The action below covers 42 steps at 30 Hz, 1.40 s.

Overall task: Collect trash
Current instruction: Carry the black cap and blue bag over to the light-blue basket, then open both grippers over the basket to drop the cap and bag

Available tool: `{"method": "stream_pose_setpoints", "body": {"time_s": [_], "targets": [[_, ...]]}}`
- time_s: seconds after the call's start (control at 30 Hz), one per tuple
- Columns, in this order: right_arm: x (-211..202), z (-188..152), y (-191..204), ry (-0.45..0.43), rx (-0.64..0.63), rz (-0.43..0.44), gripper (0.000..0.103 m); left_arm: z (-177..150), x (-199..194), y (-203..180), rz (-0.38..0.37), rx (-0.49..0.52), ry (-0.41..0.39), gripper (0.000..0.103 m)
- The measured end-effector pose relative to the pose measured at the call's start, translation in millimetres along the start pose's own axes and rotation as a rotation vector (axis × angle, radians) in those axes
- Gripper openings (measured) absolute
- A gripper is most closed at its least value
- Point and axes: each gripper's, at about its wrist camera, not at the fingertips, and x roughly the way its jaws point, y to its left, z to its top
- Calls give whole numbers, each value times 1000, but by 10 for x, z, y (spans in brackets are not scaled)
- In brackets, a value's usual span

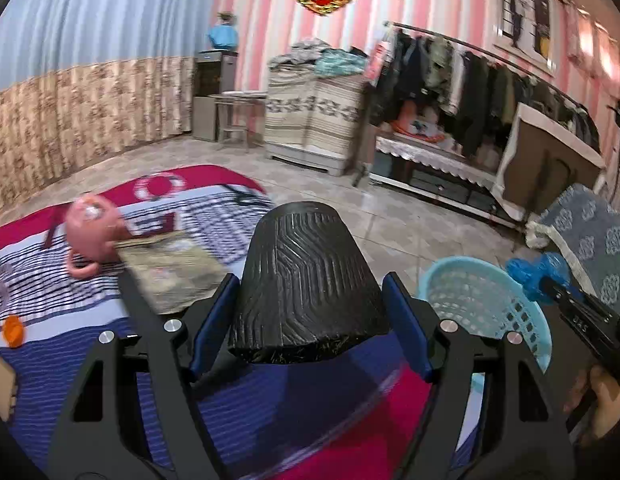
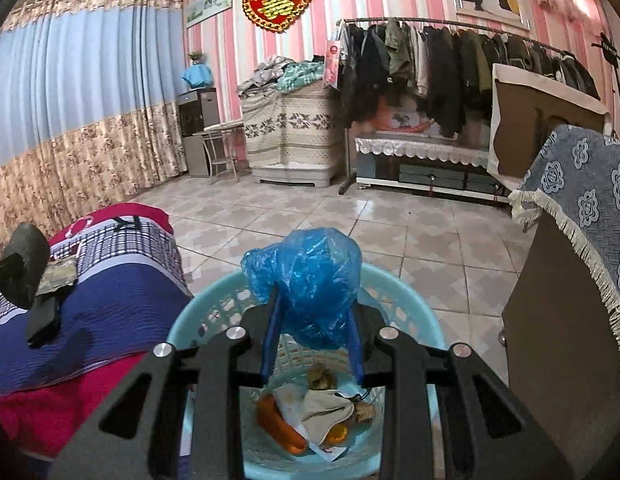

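Observation:
My left gripper [image 1: 310, 300] is shut on a black ridged paper cup [image 1: 306, 280], held above the bed; the cup also shows at the left of the right wrist view [image 2: 24, 266]. My right gripper [image 2: 314, 312] is shut on a crumpled blue plastic bag [image 2: 306, 276], held over the light blue mesh basket [image 2: 406, 312]. The basket holds orange peels, paper and scraps. In the left wrist view the basket [image 1: 482, 300] sits at the right with the blue bag [image 1: 538, 272] above its far rim.
The bed has a red, blue and striped cover [image 1: 70, 312]. On it lie a pink kettle [image 1: 94, 236], a worn paper packet [image 1: 174, 272] and an orange bit [image 1: 12, 330]. A cloth-covered cabinet [image 2: 582, 240] stands right of the basket. Tiled floor [image 2: 350, 216] lies beyond.

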Motion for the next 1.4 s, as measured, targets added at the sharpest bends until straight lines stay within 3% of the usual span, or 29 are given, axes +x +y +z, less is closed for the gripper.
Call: {"method": "stream_pose_setpoints", "body": {"time_s": [0.47, 0.73, 0.77, 0.87, 0.9, 1.03, 1.4], "targets": [[174, -45, -456, 14, 119, -33, 29, -104, 589, -1198, -154, 151, 33, 72], [248, -92, -495, 33, 137, -24, 29, -163, 860, -1565, -220, 192, 68, 73], [259, -98, -500, 35, 139, -22, 29, -159, 882, -1576, -217, 196, 67, 73], [295, -113, -486, 45, 131, -21, 29, -166, 899, -1583, -197, 204, 59, 91], [305, -116, -477, 47, 127, -22, 29, -165, 887, -1573, -188, 208, 48, 93], [305, -127, -463, 50, 121, -26, 29, -133, 853, -1468, -152, 210, 42, 95], [418, -158, -225, 78, 79, -4, 30, -54, 706, -811, -37, 84, 24, 97]]}}
